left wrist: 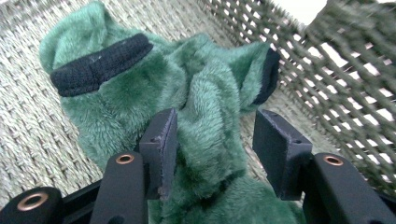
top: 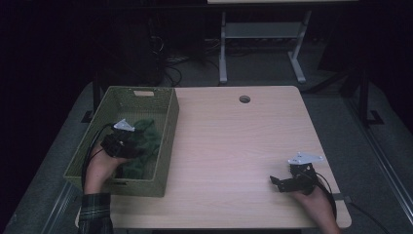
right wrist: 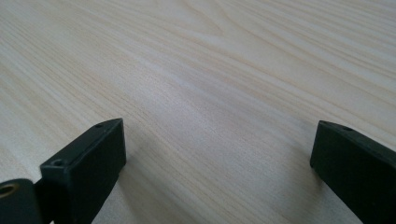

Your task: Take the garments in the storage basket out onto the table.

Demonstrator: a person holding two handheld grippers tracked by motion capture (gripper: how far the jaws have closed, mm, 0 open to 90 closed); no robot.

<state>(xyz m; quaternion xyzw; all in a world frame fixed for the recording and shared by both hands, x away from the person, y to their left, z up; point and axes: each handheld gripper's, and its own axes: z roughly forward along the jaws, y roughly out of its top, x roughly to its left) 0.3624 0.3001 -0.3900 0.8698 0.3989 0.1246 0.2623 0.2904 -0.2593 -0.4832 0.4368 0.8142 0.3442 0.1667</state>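
Left gripper [left wrist: 210, 140] is down in the woven basket [top: 165, 122], jaws parted around a fold of the green fleece garment [left wrist: 205, 121]: one pad is touching the pile, the other clear, so I'm not gripping yet. Looks like I'm at the grab step. Next I'd squeeze on that fold, then lift straight up past the wall. Right gripper [right wrist: 217, 154] sits wide open, holding nothing, over the table [right wrist: 210, 70].

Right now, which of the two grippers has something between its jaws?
The left gripper, down inside the woven basket, straddles a fold of green fleece; the right gripper has bare table between its jaws.
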